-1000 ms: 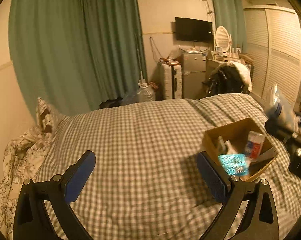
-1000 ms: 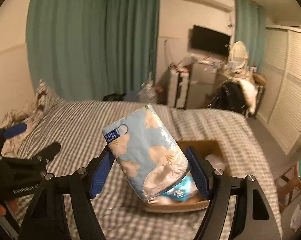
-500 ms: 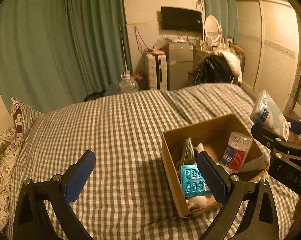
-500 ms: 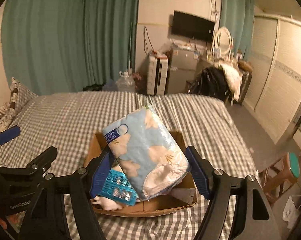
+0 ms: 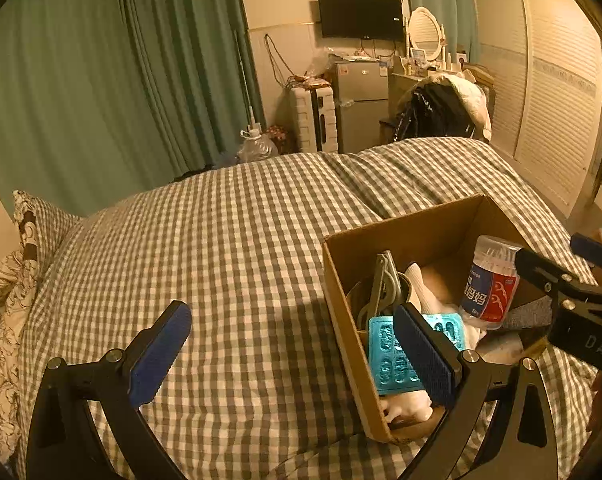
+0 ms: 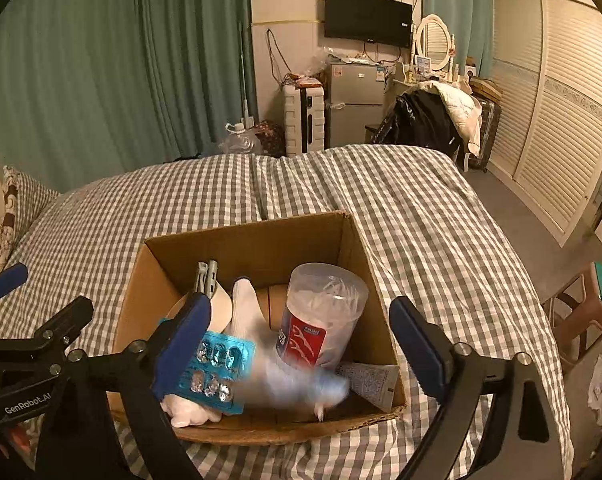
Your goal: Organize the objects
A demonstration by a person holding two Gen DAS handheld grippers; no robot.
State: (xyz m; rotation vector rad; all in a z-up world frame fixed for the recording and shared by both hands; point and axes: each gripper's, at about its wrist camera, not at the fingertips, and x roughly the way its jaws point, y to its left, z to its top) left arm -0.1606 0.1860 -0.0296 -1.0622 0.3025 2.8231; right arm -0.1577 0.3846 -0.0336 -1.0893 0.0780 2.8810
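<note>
Left wrist view: left hand-held gripper [image 5: 293, 350] gapes wide with nothing in it over the checkered bed [image 5: 229, 248], cardboard box [image 5: 341, 300] to its right; right wrist view: right hand-held gripper [image 6: 301, 344] spread wide, blurry blue tissue pack [image 6: 293, 390] inside the box's near side.

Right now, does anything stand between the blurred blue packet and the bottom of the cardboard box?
Partly. The blue packet is low in the cardboard box, below the open right gripper. A teal blister pack lies beside it and a swab jar stands behind. What lies under it is hidden.
</note>
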